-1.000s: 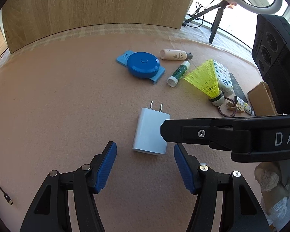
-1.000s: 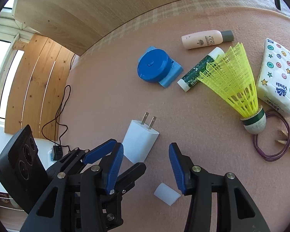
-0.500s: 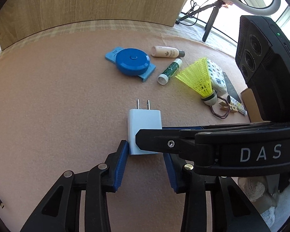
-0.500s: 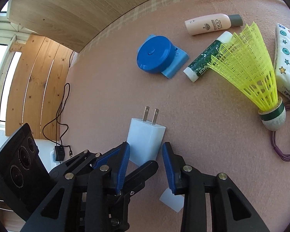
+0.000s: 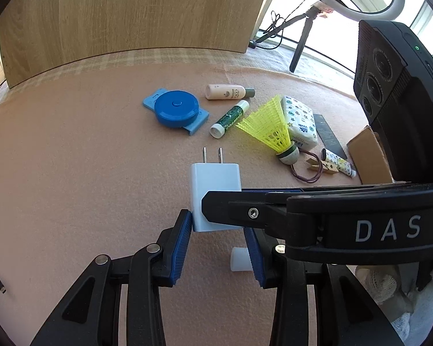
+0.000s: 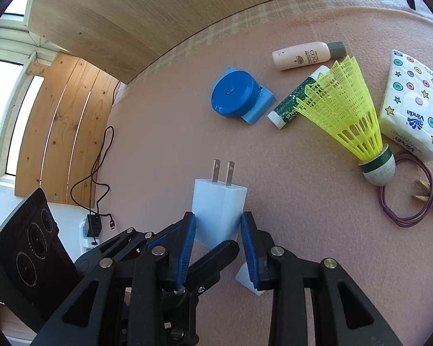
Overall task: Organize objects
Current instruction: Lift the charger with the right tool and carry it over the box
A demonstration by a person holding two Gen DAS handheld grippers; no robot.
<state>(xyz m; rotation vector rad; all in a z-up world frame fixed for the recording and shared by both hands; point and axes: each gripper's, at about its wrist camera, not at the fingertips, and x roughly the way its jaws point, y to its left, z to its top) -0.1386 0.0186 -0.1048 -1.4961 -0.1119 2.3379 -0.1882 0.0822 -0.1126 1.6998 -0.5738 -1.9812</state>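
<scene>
A white two-prong charger plug (image 5: 213, 184) lies on the pink felt table, prongs pointing away; it also shows in the right wrist view (image 6: 218, 210). My left gripper (image 5: 218, 230) is shut on its near end, blue pads against both sides. My right gripper (image 6: 218, 230) is shut on the same plug from above, and its black finger (image 5: 245, 210) crosses the left wrist view over the plug. A small white cap (image 5: 239, 259) lies just right of the left gripper's pads and also shows in the right wrist view (image 6: 246, 281).
Beyond the plug lie a blue tape measure (image 5: 176, 112), a beige lotion bottle (image 5: 228, 91), a green glue stick (image 5: 229, 118), a yellow shuttlecock (image 5: 270, 128), a tissue pack (image 5: 300, 121), a hair tie and clothespin (image 5: 317, 167) and a cardboard box (image 5: 366, 155). A wooden board stands behind.
Both grippers have moved in over the plug and closed on it from open. The plug has turned so its prongs point straight away.
</scene>
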